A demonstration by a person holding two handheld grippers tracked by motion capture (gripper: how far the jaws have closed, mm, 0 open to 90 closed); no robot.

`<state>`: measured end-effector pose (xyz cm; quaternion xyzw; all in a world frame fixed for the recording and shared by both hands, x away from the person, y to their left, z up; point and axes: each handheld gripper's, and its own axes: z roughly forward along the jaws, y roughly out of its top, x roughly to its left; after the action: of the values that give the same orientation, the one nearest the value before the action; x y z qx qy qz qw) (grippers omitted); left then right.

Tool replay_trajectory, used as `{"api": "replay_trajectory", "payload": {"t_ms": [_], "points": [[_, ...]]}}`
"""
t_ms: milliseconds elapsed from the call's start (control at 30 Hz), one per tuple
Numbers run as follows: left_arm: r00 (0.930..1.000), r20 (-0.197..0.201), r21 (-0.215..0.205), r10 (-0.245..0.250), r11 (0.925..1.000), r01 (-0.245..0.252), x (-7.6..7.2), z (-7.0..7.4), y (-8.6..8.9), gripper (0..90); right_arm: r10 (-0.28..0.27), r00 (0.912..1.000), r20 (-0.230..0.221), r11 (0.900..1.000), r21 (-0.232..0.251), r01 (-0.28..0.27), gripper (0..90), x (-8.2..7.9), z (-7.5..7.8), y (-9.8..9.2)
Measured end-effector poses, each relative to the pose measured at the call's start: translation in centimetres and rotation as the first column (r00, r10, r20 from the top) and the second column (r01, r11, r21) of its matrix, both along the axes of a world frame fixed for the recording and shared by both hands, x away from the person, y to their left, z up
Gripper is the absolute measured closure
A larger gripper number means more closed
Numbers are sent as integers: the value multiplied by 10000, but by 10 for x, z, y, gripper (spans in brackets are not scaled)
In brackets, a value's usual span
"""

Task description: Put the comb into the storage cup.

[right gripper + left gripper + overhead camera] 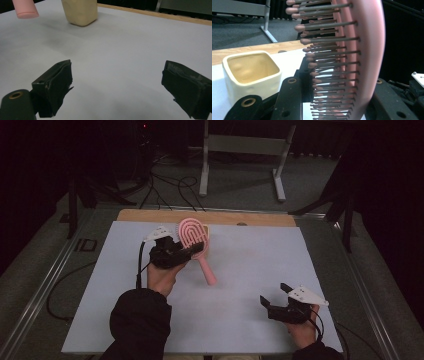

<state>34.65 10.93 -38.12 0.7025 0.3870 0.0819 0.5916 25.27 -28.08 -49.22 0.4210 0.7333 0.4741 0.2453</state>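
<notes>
**Now: pink brush clamped in the left hand-held gripper**

Currently the left hand-held gripper (192, 251) is closed on the head of a pink hairbrush (195, 240). In the left gripper view the brush head (364, 62) stands between the two black jaws, with its rows of bristles pointing to the left of that view and its smooth back against the other jaw. From above, the brush is seen over the far middle part of the white bench (250, 270), and its handle points down toward the person. Whether the handle end touches the bench, I cannot tell.

Just behind the brush there is a small cream cup (252, 75) with a square mouth, standing upright on the bench near the wooden far edge. Its inside looks empty.

The right hand-held gripper (274, 295) is low over the near right part of the bench, well apart from the brush. Its jaws are wide apart, and between them is bare white surface.
</notes>
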Motion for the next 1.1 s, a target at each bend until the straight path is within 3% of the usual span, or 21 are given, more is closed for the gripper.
{"api": "replay_trajectory", "payload": {"t_ms": [1100], "points": [[9988, 346, 264, 334, 9991, -343, 7, 13, 10, 647, -8, 10000, -25, 10000, -9, 8, 96, 0, 0, 0]]}}
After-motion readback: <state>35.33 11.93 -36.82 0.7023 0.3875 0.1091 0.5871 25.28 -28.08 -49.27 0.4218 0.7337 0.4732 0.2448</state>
